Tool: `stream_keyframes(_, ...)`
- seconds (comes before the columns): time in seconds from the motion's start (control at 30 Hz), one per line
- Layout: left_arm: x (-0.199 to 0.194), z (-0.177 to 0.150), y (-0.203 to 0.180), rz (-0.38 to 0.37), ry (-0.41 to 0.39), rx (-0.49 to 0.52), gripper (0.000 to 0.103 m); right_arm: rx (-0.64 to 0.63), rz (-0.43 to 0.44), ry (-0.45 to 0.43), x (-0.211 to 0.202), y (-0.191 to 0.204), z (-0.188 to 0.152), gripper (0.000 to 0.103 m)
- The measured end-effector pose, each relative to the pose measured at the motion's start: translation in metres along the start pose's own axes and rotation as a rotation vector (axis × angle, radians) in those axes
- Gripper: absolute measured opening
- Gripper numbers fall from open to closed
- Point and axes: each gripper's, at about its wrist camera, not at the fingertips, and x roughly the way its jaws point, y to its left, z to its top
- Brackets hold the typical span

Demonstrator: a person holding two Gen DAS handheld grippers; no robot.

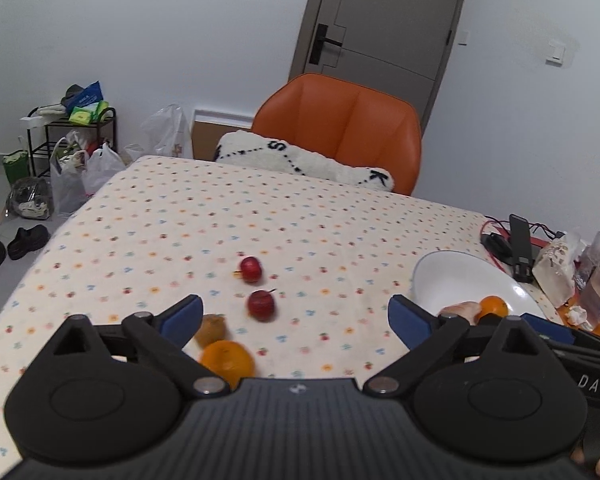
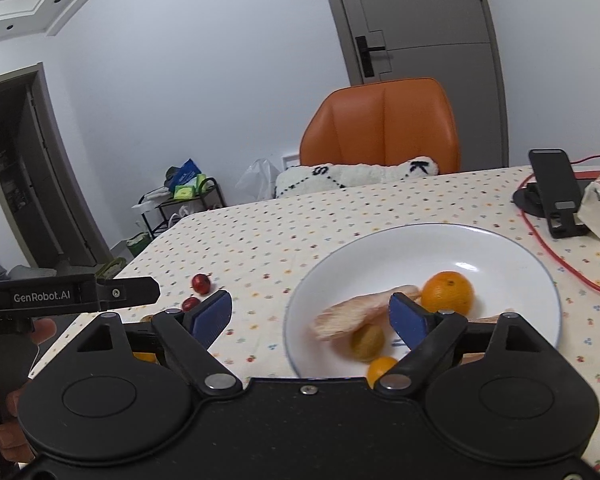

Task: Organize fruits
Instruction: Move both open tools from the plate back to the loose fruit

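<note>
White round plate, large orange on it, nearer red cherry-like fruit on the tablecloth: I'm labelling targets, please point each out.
White round plate point(image 2: 440, 240), right wrist view, bare far inner surface.
Large orange point(image 2: 447, 293), right wrist view, peel centre.
Nearer red cherry-like fruit point(image 1: 261, 305), left wrist view, body centre.

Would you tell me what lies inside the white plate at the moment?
The white round plate holds a large orange, a small orange, a yellow-green fruit and pale peeled segments; the right hand-held gripper covers its near rim.
</note>
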Motion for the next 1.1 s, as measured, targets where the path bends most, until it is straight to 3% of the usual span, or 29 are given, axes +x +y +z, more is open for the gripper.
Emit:
stream_keyframes(0.47,-0.009,-0.011,0.043,0.050,0.017,-0.073,0.098,-0.064,0.054,0.009,0.008,0.035,-0.002,0.085)
stream_keyframes(0.8,-0.007,-0.023,0.055,0.014,0.026,-0.074,0.095,-0.098,0.081,0.045,0.017,0.057,-0.004,0.078)
stream_keyframes(1.1,0.008,-0.032,0.055,-0.040,0.055,-0.077,0.074,-0.118,0.086,0.085,0.025,0.069,-0.006,0.070)
